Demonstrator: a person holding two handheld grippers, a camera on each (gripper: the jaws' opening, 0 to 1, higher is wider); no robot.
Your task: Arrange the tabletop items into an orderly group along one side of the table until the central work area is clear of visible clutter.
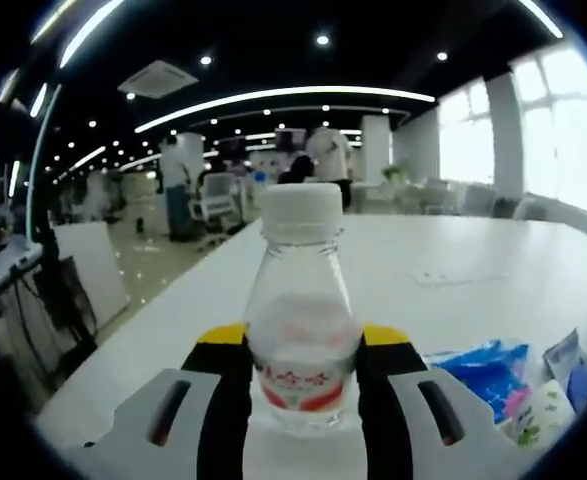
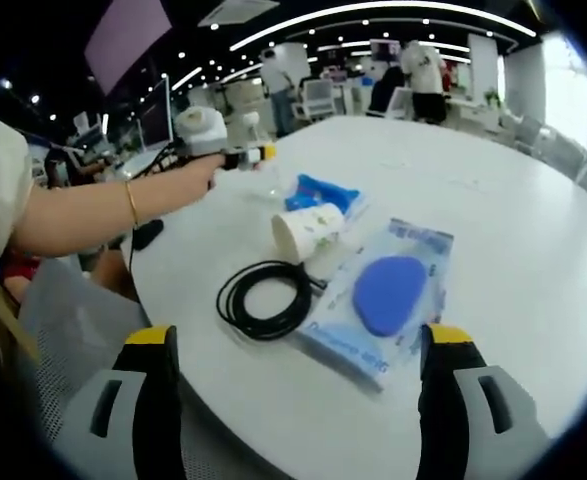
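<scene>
A clear water bottle [image 1: 301, 330] with a white cap and a red label stands upright on the white table [image 1: 453, 250], and my left gripper [image 1: 303, 338] is shut on it, one pad against each side. Seen from the right gripper view, the left gripper [image 2: 248, 156] sits at the table's far left edge, held out by a person's arm. My right gripper [image 2: 299, 338] is open above the near edge with nothing between its fingers. Ahead of it lie a coiled black cable [image 2: 266, 298], a clear bag holding a blue pad [image 2: 388, 290], a tipped paper cup [image 2: 308, 230] and a blue packet [image 2: 323, 190].
The blue packet [image 1: 485, 365] and the cup [image 1: 538, 415] lie just right of the bottle. The table's far half [image 2: 493, 160] is bare white. Its rounded edge drops off at the left. A person's bare arm [image 2: 83, 215] reaches in from the left. People and chairs stand far behind.
</scene>
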